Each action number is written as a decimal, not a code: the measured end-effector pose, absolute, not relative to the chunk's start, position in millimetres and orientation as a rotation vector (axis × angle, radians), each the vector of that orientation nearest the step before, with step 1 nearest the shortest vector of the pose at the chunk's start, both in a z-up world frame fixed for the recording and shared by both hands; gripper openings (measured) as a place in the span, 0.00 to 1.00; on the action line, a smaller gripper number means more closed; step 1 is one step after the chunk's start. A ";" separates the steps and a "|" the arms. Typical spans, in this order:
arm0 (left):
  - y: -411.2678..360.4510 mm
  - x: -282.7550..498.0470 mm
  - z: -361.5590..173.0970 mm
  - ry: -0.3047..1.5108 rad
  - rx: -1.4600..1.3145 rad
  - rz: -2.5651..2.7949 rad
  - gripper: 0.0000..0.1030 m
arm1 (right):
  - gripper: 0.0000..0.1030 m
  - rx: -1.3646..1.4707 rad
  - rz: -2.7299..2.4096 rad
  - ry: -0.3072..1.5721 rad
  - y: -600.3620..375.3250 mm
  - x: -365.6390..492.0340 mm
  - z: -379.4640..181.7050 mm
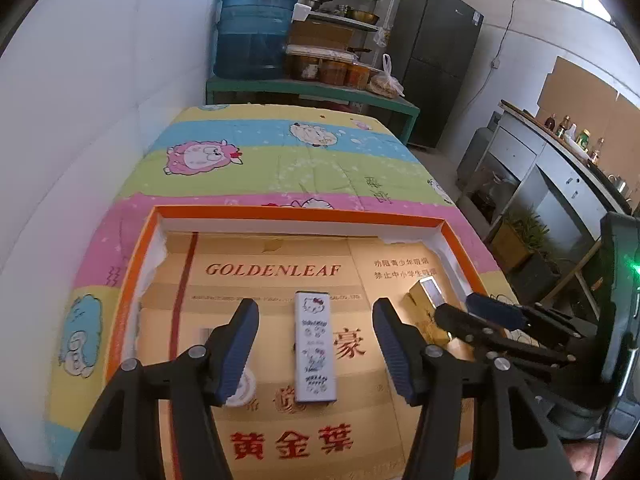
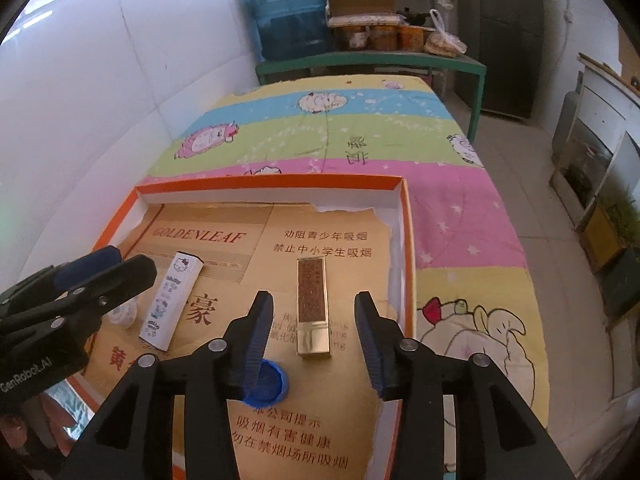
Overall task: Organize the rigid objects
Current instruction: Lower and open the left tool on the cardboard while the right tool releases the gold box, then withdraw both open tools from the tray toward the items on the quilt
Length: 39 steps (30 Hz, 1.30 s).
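Now: left tongs [image 1: 316,354] spread wide, empty, astride white cartoon-printed box [image 1: 314,354] lying mid-frame in orange tray [image 1: 300,214]; right tongs [image 2: 314,344] partly spread, empty, astride gold box [image 2: 313,307]; risk judged: blue cap [image 2: 267,385] under left pad [image 2: 256,340], likely knocked aside.

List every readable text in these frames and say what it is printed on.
"GOLDENLEAF": cardboard liner in the orange tray.
"黄金葉": same liner, near edge.
"劝阻青少年吸烟 / 禁止中小学生吸烟": liner, right side.
"GenRobot.AI": left gripper body.
White tin and gold box: print too small to read.
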<state>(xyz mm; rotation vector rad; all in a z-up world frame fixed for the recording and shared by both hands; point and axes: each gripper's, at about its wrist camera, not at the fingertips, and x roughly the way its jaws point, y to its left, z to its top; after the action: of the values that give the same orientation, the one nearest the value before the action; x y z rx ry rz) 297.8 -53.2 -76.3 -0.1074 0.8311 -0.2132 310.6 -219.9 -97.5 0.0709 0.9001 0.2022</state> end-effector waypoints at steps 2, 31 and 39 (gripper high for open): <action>-50.1 293.6 -74.7 0.834 -0.103 -0.205 0.57 | 0.42 0.085 0.204 0.890 -221.4 302.1 -94.3; -16.4 149.4 -57.7 0.747 -0.086 -0.211 0.57 | 0.43 0.024 0.322 0.847 -179.5 133.0 -76.8; -13.8 119.2 -70.7 0.748 -0.061 -0.179 0.57 | 0.43 -0.028 0.342 0.883 -159.7 99.2 -94.2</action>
<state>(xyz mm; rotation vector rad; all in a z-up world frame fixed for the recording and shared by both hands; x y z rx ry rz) 119.2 -13.8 -70.7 -0.0609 0.7477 -0.1792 99.2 -159.7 -94.2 -0.0284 0.8834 0.3423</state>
